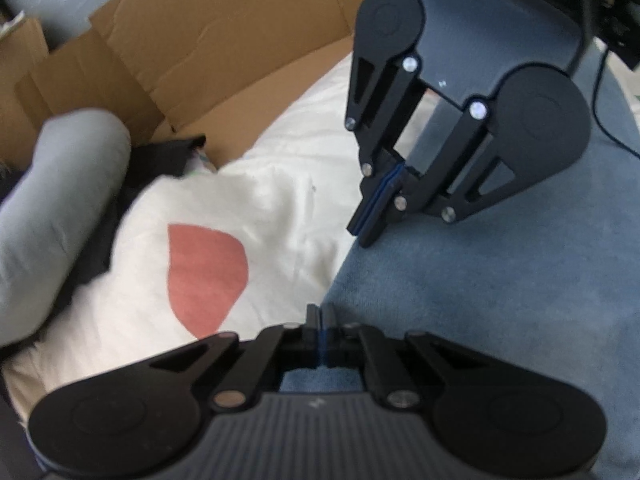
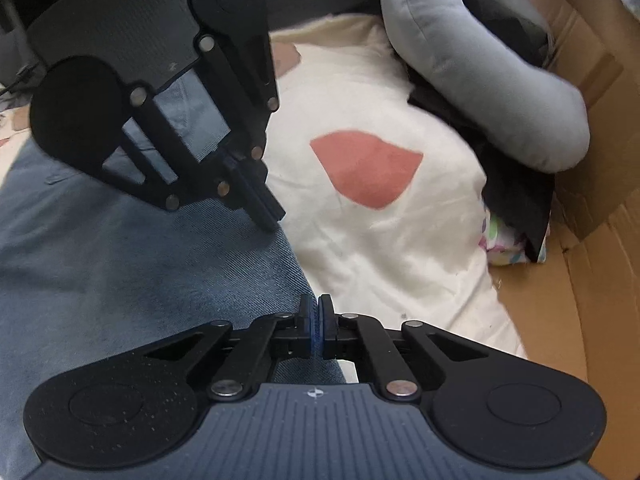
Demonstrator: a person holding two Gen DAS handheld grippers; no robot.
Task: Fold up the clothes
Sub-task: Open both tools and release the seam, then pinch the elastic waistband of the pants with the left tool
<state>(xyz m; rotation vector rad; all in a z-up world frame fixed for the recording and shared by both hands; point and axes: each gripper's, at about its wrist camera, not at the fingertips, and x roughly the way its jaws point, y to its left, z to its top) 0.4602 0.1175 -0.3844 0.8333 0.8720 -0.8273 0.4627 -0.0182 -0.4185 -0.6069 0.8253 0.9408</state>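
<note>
A blue denim garment (image 1: 480,300) (image 2: 140,272) lies flat on a cream blanket (image 1: 280,200) (image 2: 400,248) that has a red patch (image 1: 206,276) (image 2: 368,168). My left gripper (image 1: 320,312) (image 2: 272,220) is shut, its tips pinching the garment's edge where blue meets cream. Farther along the same edge, my right gripper (image 1: 362,236) (image 2: 316,304) is also shut, tips pressed down onto the cloth. Both point steeply downward. The cloth between the pads is hidden by the fingers.
A grey bolster pillow (image 1: 60,208) (image 2: 480,80) lies over dark clothes (image 1: 160,160) (image 2: 516,200) beyond the blanket. Flattened cardboard (image 1: 220,60) (image 2: 600,240) borders that side. A small patterned cloth (image 2: 508,244) pokes out beside the dark clothes. A cable (image 1: 600,100) trails near the right gripper.
</note>
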